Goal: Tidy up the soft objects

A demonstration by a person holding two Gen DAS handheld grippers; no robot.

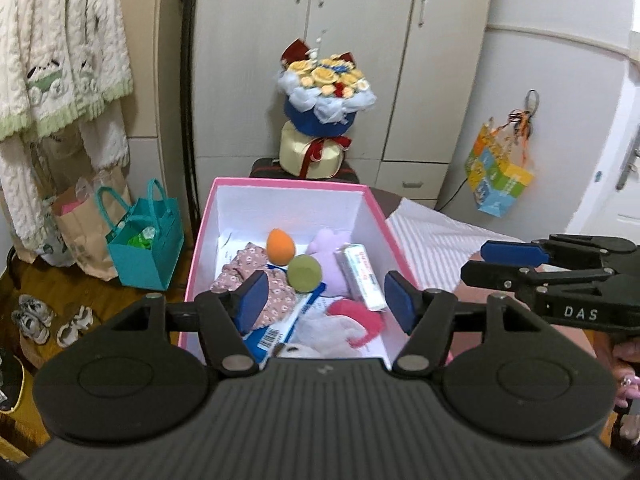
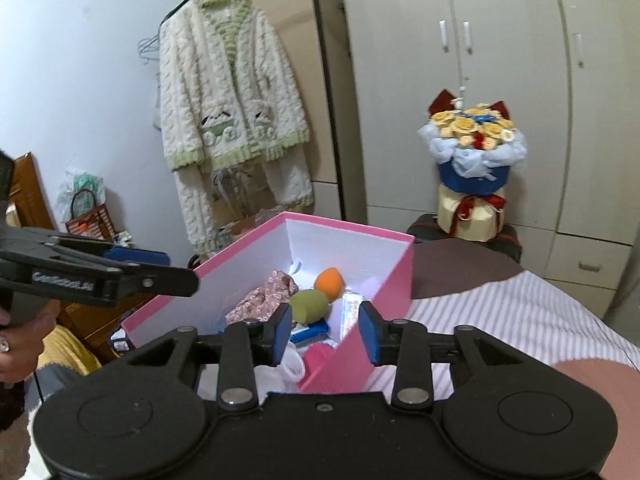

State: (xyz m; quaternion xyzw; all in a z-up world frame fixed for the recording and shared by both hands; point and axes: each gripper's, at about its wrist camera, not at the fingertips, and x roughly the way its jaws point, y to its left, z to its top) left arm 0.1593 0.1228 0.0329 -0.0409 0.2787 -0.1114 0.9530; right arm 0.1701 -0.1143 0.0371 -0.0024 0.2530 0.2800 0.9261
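A pink box [image 1: 208, 216] with white inner walls sits on the bed, and its near right wall [image 2: 360, 356] shows in the right wrist view. Inside lie an orange egg sponge [image 1: 280, 247], a green sponge [image 1: 305, 274], a purple plush [image 1: 330, 246], a floral cloth [image 1: 244, 270], a white tissue pack [image 1: 362, 276] and a pink-and-white plush [image 1: 352, 322]. My left gripper [image 1: 326, 300] hangs open above the box's near end, with nothing between its pads. My right gripper [image 2: 326, 330] stands open over the box's near right corner, holding nothing.
The striped bedspread [image 2: 500, 312] spreads to the right of the box. A flower bouquet [image 1: 324, 92] stands on a stool before the wardrobe [image 1: 360, 40]. On the floor at left are a teal bag [image 1: 146, 248], a paper bag and shoes [image 1: 36, 316]. A knitted cardigan [image 2: 228, 100] hangs there.
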